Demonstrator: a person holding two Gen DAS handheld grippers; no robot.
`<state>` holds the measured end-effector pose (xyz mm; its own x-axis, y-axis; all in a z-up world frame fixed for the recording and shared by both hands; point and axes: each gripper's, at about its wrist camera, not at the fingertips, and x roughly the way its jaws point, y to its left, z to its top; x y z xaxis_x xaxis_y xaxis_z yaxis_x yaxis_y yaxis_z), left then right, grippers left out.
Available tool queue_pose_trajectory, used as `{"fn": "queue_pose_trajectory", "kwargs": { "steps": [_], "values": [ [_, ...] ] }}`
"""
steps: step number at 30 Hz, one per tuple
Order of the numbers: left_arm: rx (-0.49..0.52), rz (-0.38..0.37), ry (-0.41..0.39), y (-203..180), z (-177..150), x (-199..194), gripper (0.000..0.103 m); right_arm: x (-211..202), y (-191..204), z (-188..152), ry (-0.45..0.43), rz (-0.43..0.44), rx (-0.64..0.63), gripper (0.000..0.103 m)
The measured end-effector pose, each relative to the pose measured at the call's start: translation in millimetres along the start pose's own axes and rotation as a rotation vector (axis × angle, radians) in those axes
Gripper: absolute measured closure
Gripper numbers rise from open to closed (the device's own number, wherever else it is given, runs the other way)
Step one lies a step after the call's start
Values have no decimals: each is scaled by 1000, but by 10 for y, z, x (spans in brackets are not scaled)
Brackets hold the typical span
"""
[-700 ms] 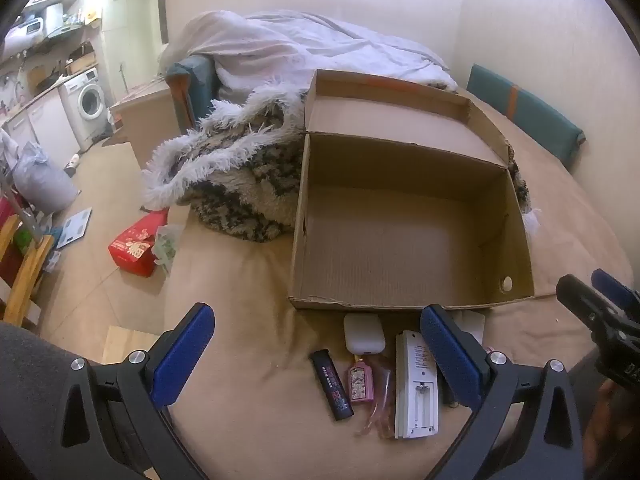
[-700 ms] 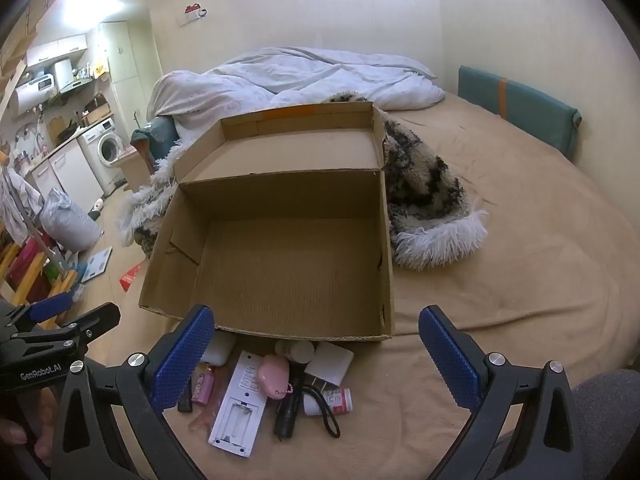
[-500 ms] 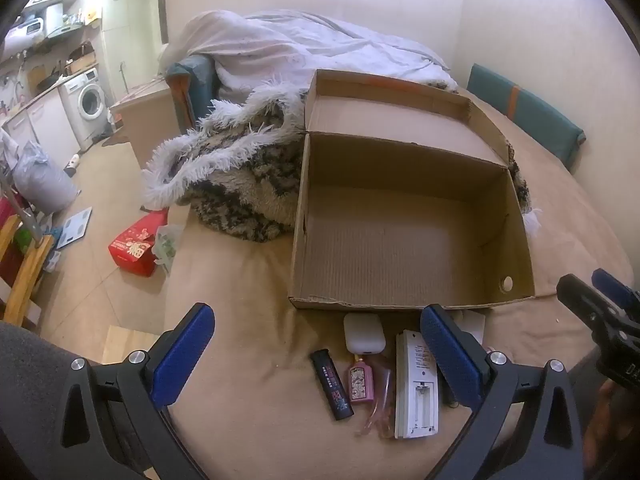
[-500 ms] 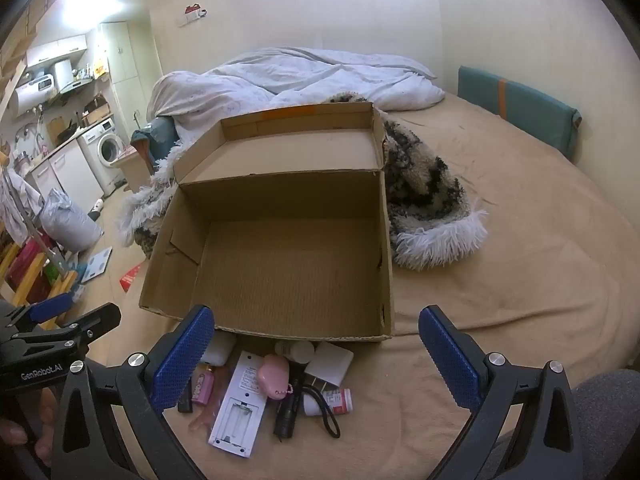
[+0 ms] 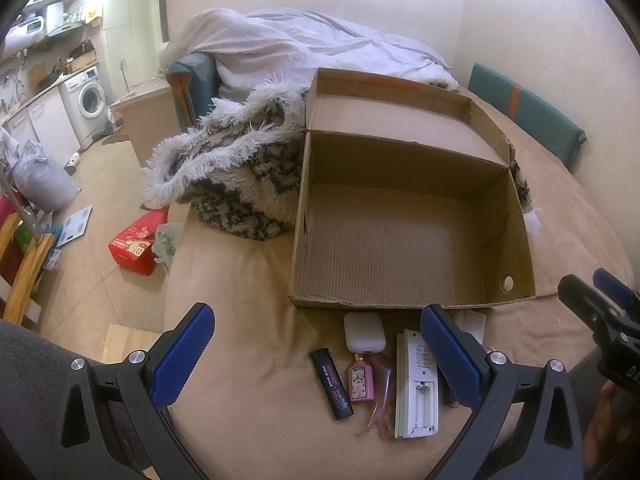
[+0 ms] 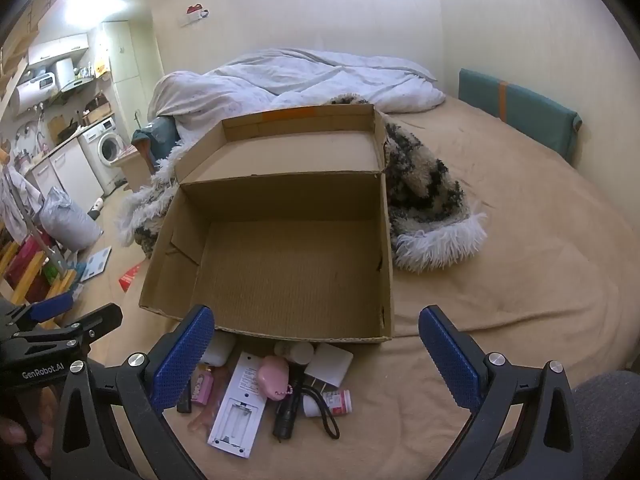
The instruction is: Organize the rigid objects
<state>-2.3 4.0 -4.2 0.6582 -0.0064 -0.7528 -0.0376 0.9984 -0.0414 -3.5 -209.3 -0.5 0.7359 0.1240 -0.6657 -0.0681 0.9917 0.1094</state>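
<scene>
An empty open cardboard box (image 5: pixel 404 236) (image 6: pixel 280 256) sits on the tan bed. Small items lie in front of its near wall: a black lighter (image 5: pixel 333 384), a pink perfume bottle (image 5: pixel 361 380), a white earbud case (image 5: pixel 364 332), a white remote (image 5: pixel 416 388) (image 6: pixel 236 404) with its battery bay bare, a pink case (image 6: pixel 273 376), a black flashlight (image 6: pixel 289 408), a small pill bottle (image 6: pixel 334 402) and a white square block (image 6: pixel 330 364). My left gripper (image 5: pixel 318 356) hovers open over the lighter and bottle. My right gripper (image 6: pixel 316 356) hovers open over the pile. Neither holds anything.
A shaggy black-and-white blanket (image 5: pixel 232 176) (image 6: pixel 428 212) lies against the box's far sides. A white duvet (image 6: pixel 288 80) is heaped behind. A teal cushion (image 6: pixel 520 116) leans on the wall. The bed's left edge drops to a floor with a red bag (image 5: pixel 136 246).
</scene>
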Motion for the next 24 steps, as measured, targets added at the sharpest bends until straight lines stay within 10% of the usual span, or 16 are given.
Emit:
{"fn": "queue_pose_trajectory", "kwargs": {
  "steps": [24],
  "values": [
    [2,1,3,21,5,23,0,8,-10,2,-2,0,-1,0]
  ]
}}
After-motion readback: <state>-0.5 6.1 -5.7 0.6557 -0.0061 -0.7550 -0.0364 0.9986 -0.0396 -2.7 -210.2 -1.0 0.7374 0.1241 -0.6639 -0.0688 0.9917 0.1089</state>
